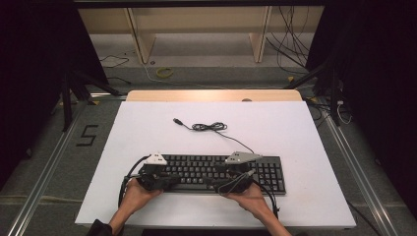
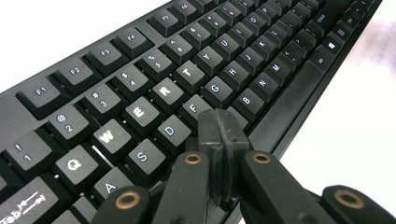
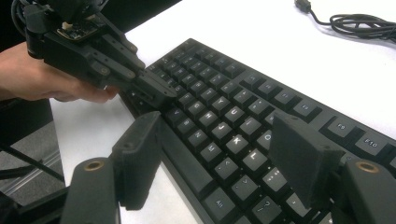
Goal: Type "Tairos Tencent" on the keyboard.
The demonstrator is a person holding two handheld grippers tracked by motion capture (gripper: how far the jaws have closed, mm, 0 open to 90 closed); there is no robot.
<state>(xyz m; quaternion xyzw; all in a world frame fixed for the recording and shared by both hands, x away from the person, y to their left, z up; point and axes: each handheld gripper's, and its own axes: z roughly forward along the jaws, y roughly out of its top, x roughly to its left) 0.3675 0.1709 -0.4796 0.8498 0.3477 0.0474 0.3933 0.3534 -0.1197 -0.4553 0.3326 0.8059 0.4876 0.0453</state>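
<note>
A black keyboard (image 1: 216,169) lies across the near middle of the white table top (image 1: 295,137). My left gripper (image 1: 172,181) is over its left end, jaws shut together with nothing between them. Their joined tip (image 2: 219,125) sits low over the letter keys (image 2: 163,91) beside F and D; I cannot tell whether it touches. My right gripper (image 1: 219,183) hovers over the keyboard's middle and points left. It is open, one jaw above the front edge and the other above the keys (image 3: 233,116). The left gripper (image 3: 156,92) appears beyond it, held by a hand (image 3: 37,74).
The keyboard's cable (image 1: 209,127) lies coiled on the table behind it, ending in a USB plug (image 1: 175,120). A wooden strip (image 1: 214,95) borders the table's far edge. Beyond stand wooden shelf legs (image 1: 140,39) and loose floor cables (image 1: 295,44).
</note>
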